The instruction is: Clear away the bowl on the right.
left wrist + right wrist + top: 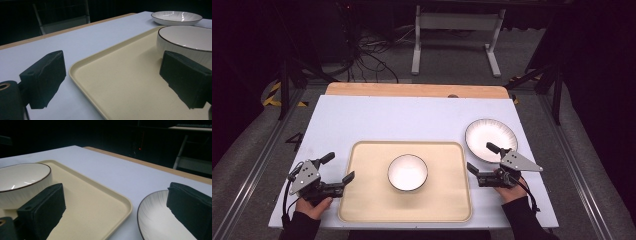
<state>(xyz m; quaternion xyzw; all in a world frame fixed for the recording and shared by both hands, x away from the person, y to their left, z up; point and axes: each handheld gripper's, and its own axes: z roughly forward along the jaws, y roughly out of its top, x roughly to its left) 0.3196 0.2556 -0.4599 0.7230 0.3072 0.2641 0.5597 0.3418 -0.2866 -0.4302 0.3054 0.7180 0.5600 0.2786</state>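
Note:
A beige tray [367,200] lies at the near middle of the white table top, with a white dark-rimmed bowl [407,172] upright at its centre. To the tray's right, a white ribbed plate [491,137] rests on the table. My left gripper [340,166] is open at the tray's left edge with nothing between its jaws. In the left gripper view the jaws straddle the tray rim [75,68], and the bowl [187,40] is just beyond the right jaw. My right gripper [479,156] stands open and empty between the tray [87,195] and the plate [155,220].
The white table top [412,120] has a wooden strip [412,90] along its far edge. Beyond it are cables on the floor [367,55] and a white stand frame [457,30]. Metal rails run along both sides of the table.

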